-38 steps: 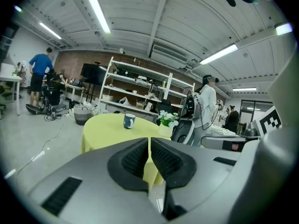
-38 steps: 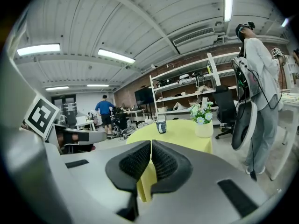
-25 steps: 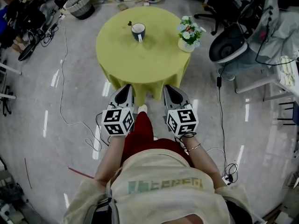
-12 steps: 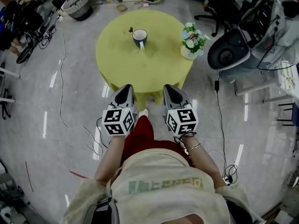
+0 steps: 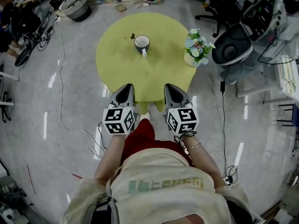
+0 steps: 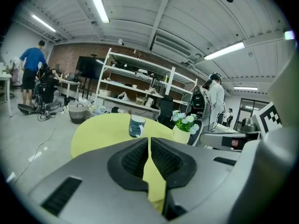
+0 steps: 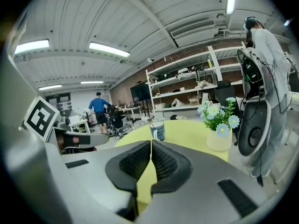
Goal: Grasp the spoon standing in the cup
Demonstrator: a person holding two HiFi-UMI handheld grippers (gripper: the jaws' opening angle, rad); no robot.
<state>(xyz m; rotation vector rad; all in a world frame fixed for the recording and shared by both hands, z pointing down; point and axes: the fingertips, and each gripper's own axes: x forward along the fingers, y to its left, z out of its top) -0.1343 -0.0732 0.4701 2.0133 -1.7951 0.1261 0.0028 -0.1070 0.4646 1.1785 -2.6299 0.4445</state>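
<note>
A round yellow surface [image 5: 121, 64] carries one cup [image 5: 141, 43] near its middle, and the one spoon [image 5: 132, 36] stands in it, its handle tilted toward the cup's left rim. One pot of flowers [image 5: 196, 50] sits at the surface's right edge, well apart from the cup. Only bare yellow cloth lies between the cup and the near edge.

Off the surface, a woven basket [image 5: 77, 4] stands on the floor at the far left. A black and grey machine [image 5: 231, 43] is just beside the flowers' side, and a thin cable [image 5: 63, 78] trails over the floor.

The two grippers are level, side by side, short of the near edge. Both the left gripper [image 5: 127, 87] and the right gripper [image 5: 169, 87] have their jaws pressed together on nothing (each gripper view shows the ribbed pads meeting, with the cup far ahead).

Against a second ago, the surface sits lower and nearer in the head view. The cup has slid down and a little right, and the flowers have shifted right. The grippers hold the same place in the picture.
</note>
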